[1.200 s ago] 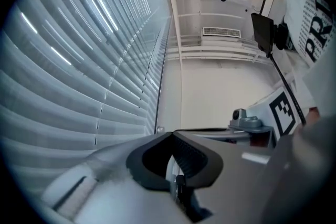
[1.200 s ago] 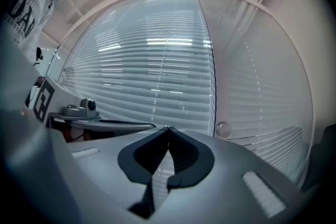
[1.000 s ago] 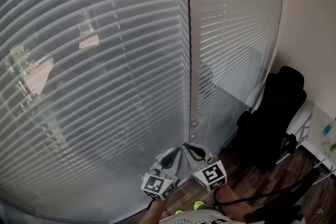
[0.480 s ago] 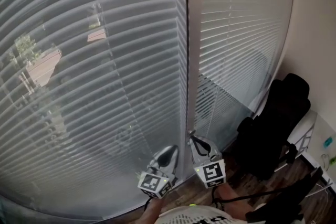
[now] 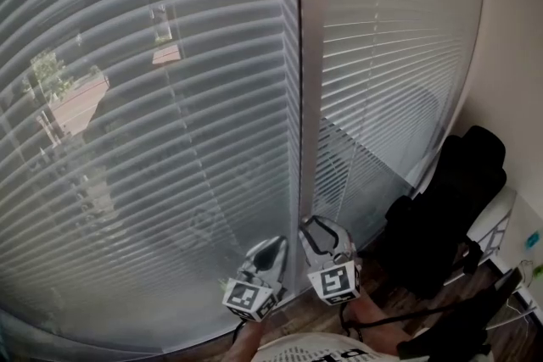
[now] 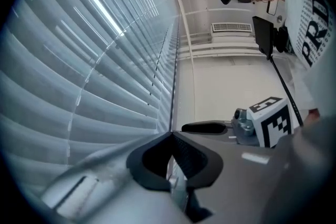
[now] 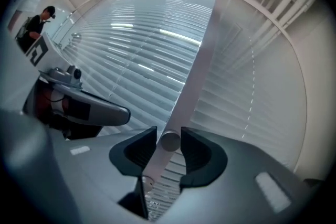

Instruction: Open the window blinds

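The head view looks steeply down from above, close to the blinds (image 5: pixel 170 140) and the white post (image 5: pixel 310 55) between them. The left gripper view sits low against the blinds, grazing along them; the right gripper view faces the post from very near. All three share both.

Dim, cool daylight through blinds (image 5: pixel 170 140); strong fisheye bending at edges; near foreground soft.

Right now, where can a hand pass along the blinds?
Free: in front of the left blind, up to the mullion; also high on the right blind, up to the wall. Crowded: the lower right corner, where the black chair stands before that blind.
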{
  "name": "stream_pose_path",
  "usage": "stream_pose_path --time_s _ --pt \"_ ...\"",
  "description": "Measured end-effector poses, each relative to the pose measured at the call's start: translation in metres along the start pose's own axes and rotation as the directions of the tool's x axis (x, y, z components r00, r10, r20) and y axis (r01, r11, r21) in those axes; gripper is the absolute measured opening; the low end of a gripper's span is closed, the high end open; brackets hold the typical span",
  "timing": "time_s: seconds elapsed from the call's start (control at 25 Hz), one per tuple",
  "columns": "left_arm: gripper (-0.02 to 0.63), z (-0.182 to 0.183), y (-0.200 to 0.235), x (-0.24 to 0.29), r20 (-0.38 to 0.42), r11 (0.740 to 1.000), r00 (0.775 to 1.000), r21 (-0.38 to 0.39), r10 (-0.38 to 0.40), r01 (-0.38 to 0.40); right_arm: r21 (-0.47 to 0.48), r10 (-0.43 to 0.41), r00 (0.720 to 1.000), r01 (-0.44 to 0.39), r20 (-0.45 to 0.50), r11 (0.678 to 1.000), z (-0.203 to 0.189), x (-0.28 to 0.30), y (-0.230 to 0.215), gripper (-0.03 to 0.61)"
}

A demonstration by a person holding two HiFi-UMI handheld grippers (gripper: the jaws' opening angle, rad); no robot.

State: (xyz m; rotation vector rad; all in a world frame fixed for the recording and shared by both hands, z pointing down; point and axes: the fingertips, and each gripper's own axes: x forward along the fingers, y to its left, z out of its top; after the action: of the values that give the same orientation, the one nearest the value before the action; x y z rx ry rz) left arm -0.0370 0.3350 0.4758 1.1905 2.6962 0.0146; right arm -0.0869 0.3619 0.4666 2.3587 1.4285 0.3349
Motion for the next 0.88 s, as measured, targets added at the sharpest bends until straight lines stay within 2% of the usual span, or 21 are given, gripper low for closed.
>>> stream_pose_path --time_s 0.28,0.44,0.88 --pt "-0.006 -0.005 0.0 -0.003 -0.013 1.0 1.0 -0.02 0.004 -0.005 -0.005 0.012 0.999 -0.012 -0.037 1.0 -0.012 0.01 -0.001 0.158" --pt "-0.007 -0.008 -0.001 -0.005 -0.016 1.0 1.0 -0.024 -0.011 0.01 -0.008 0.005 0.999 -0.005 -0.044 1.0 -0.013 0.013 0.0 0.142" --pt "-0.006 -0.008 -0.001 -0.01 -0.026 0.999 0.999 -0.024 -0.03 0.03 0.056 -0.001 0.999 0.004 -0.04 0.998 -0.014 0.014 -0.003 0.133"
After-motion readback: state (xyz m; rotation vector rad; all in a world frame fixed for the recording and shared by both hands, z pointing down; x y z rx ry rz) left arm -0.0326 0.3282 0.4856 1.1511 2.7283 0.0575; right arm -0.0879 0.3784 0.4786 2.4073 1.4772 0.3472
